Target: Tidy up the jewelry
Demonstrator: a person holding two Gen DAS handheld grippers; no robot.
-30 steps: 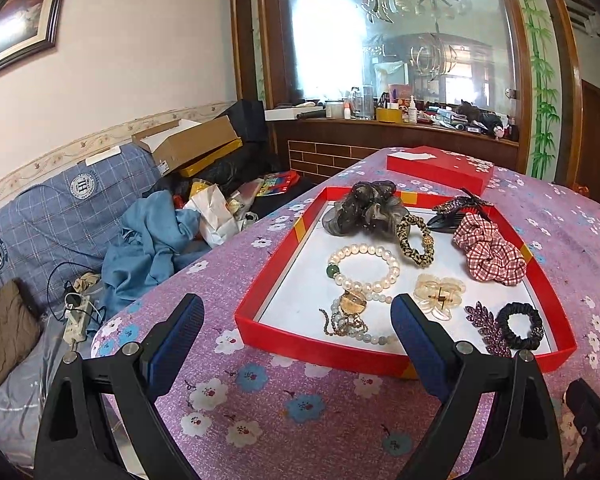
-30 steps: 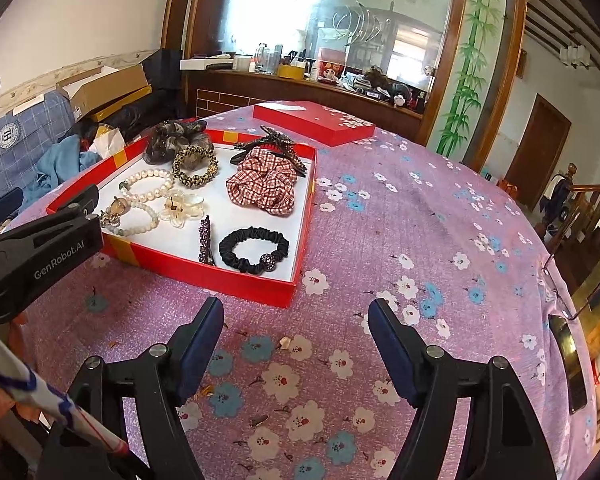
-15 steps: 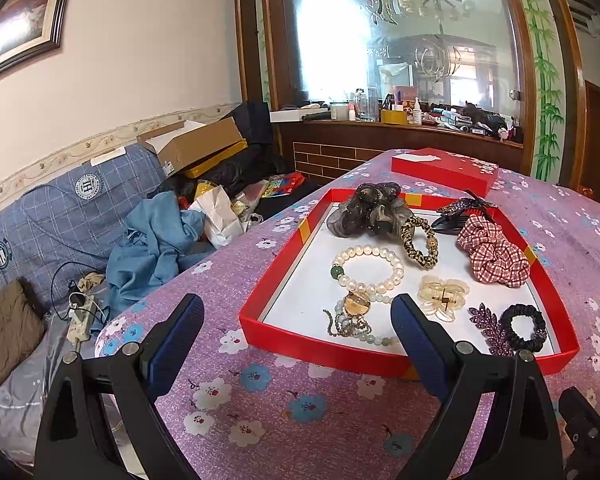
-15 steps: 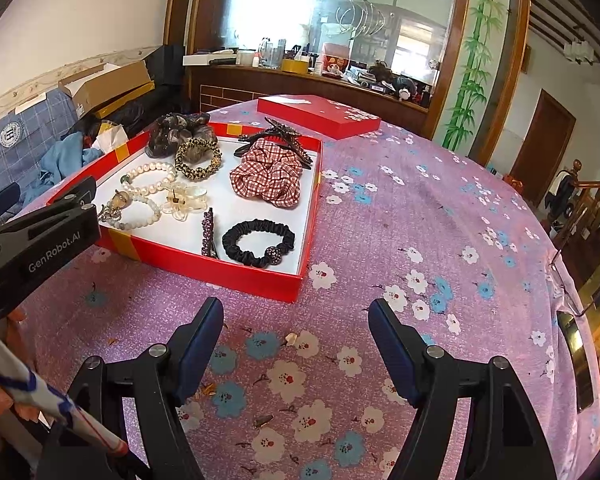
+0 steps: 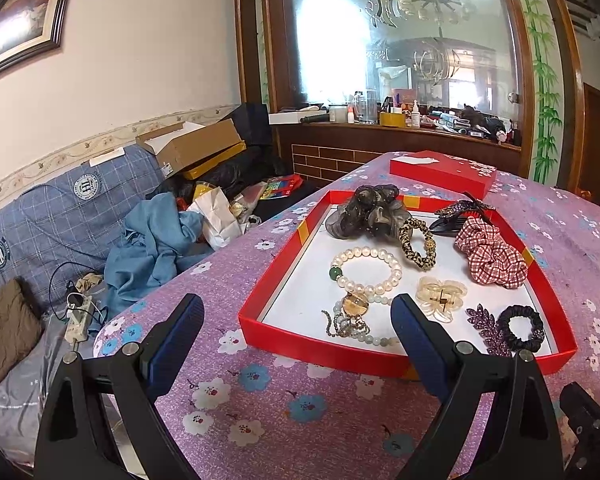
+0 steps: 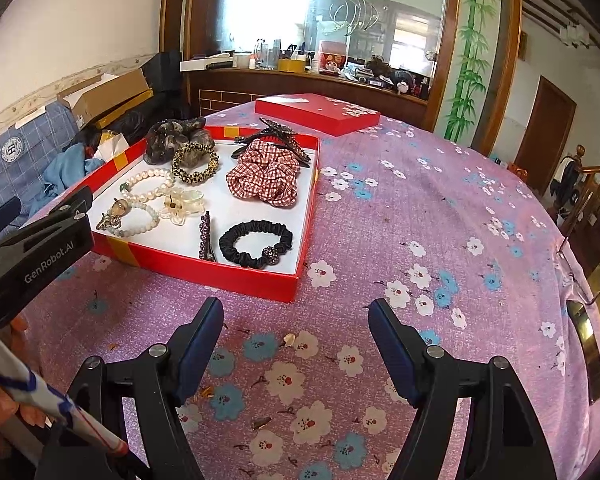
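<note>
Purple floral cloth covered the counter [image 6: 440,208]. Both the left gripper [image 5: 296,332] and the right gripper [image 6: 296,336] had their jaws wide apart and empty, poised short of the red tray [image 6: 220,266], likely to choose a piece. Inside it lay a pearl bracelet [image 5: 366,268], a plaid scrunchie [image 6: 264,176] and a black scrunchie [image 6: 256,242]; beyond it sat the red lid [image 6: 316,114].

Home living room: sofa [image 5: 52,216], framed picture [image 5: 20,12], mirror [image 5: 400,40].
</note>
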